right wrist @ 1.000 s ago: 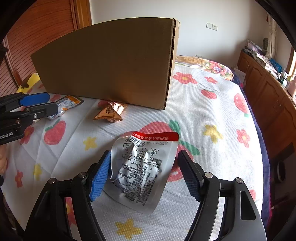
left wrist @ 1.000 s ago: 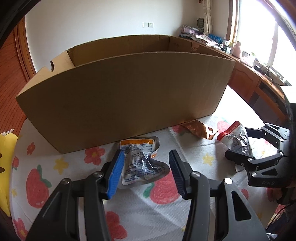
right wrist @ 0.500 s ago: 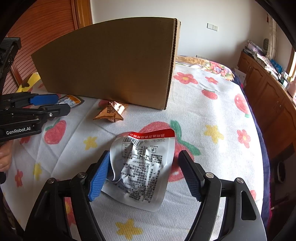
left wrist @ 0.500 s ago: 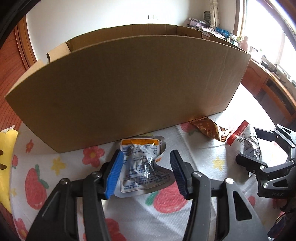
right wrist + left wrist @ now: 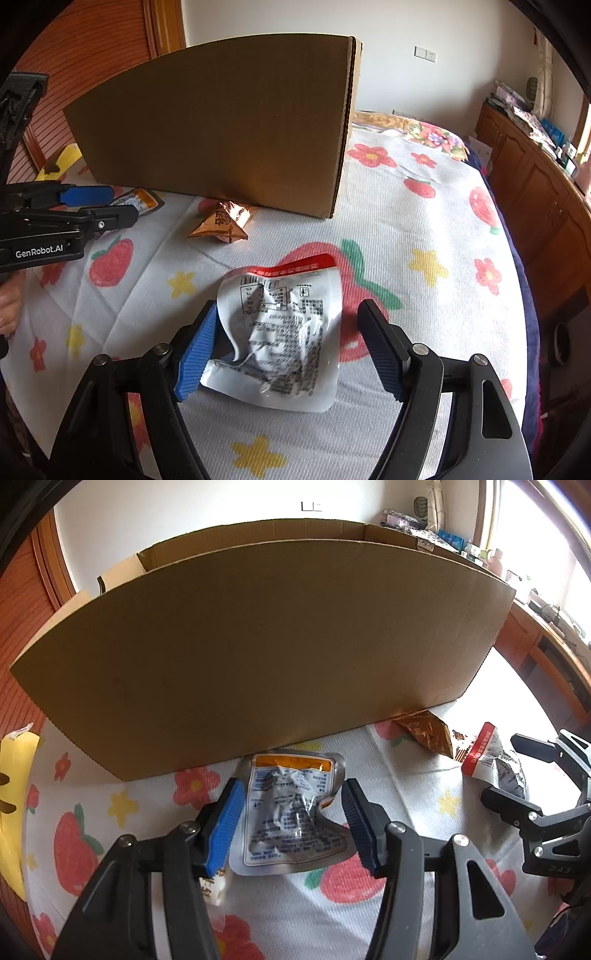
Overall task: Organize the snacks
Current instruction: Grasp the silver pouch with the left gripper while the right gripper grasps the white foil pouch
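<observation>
My left gripper [image 5: 291, 821] is spread wide around the crinkled silver snack pouch with the orange top band [image 5: 291, 812], which lies flat on the fruit-print white cloth [image 5: 424, 221] just in front of the big brown cardboard box [image 5: 258, 646]. My right gripper [image 5: 284, 345] gapes around the silver pouch with the red top strip [image 5: 284, 328]. A copper foil packet [image 5: 223, 223] sits at the box's foot.

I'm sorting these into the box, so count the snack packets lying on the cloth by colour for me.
Silver packet with orange strip: 1
Silver packet with red strip: 1
Copper-brown packet: 1
Total: 3, all outside the cardboard box.
</observation>
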`<state>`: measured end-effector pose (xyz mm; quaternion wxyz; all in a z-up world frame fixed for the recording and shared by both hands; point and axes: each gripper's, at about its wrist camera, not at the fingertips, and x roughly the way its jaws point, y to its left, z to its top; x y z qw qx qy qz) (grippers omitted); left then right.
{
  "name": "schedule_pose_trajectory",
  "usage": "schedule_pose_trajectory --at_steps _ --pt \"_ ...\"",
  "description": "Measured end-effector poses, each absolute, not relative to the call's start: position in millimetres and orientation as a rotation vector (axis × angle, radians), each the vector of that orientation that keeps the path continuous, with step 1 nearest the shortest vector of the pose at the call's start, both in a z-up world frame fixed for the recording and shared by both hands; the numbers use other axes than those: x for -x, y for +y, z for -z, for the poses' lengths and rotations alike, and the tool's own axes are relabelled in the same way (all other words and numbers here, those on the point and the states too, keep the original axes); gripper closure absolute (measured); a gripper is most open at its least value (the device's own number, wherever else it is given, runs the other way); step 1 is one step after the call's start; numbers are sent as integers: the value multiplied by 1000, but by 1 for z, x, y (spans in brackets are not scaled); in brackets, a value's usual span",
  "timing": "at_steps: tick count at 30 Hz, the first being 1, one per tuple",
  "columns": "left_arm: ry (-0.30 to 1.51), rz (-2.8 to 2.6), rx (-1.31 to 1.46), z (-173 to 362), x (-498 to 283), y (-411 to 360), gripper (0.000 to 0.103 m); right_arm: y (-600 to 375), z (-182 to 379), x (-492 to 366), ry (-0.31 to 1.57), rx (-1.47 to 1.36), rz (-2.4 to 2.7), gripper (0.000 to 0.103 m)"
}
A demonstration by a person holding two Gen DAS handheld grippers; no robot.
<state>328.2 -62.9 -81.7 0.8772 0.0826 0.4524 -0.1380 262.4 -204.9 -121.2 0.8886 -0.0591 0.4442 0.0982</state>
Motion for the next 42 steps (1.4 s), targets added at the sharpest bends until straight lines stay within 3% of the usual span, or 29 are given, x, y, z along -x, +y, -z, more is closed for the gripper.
schedule_pose_trajectory --at_steps 12,29,35,37,42 --pt "954 274 -207 89 -332 -67 36 -205 121 -262 923 123 -205 25" --pt "986 284 -169 99 -340 -56 35 -204 122 -263 923 123 -207 25" --pt "974 297 -183 100 -330 -56 43 -204 122 -263 923 123 -207 25" --pt "957 313 -194 97 -328 -54 66 -204 122 -263 923 124 -206 25" --pt "951 325 -191 96 -317 -50 67 -204 122 -263 923 123 -206 25"
